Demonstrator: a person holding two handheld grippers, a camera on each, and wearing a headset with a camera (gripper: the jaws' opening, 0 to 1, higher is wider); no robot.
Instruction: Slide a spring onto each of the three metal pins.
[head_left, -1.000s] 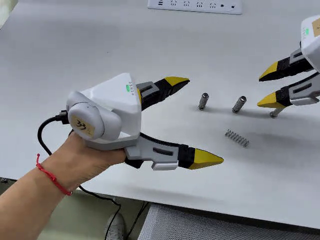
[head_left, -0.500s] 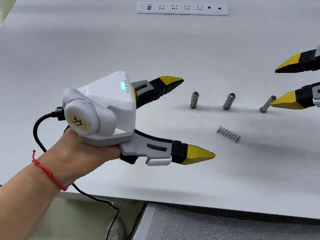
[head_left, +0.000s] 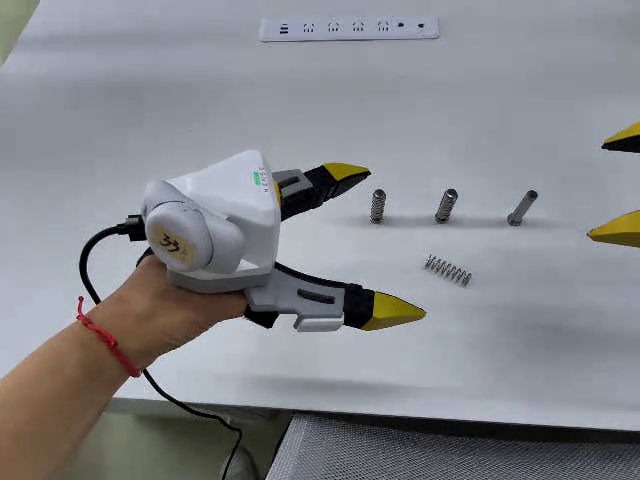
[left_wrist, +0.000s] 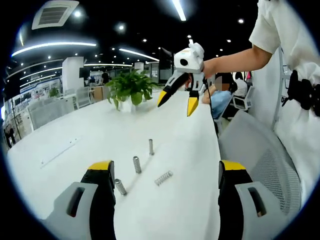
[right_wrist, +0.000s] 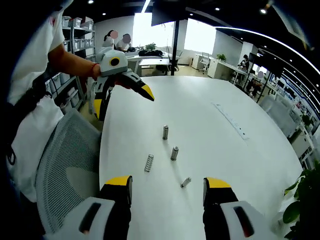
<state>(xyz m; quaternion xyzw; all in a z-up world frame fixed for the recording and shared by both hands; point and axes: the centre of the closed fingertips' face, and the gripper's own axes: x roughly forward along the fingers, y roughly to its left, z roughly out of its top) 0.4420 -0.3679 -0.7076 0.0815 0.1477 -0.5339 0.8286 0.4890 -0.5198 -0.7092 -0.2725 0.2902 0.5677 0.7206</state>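
**While both claws stood open, one pin stood bare**

As the head view looked down on the white table (head_left: 150, 90), the left gripper (head_left: 390, 240) hung above its near left part, held in a hand (head_left: 170, 310) with a red cord (head_left: 105, 340) round the wrist. Its two yellow-tipped jaws were spread wide apart, with nothing between them. A black cable (head_left: 92, 270) ran from its back over the near edge of the table.

At the right edge, the right gripper (head_left: 618, 185) showed as two yellow tips, also held well apart and empty.

Between the two grippers, three metal pins stood in a row running left to right. The left pin (head_left: 378, 205) and the middle pin (head_left: 446, 205) each carried a spring wound around the shaft. The right pin (head_left: 521, 207) was bare metal. The loose spring (head_left: 447, 269) lay flat on the table, nearer than the row, near the middle pin but touching no pin and neither gripper.

Both grippers were well apart from the pins and the loose spring; the left pin was the nearest to the left gripper's far jaw.

A white power strip (head_left: 349, 28) lay at the far side of the table.
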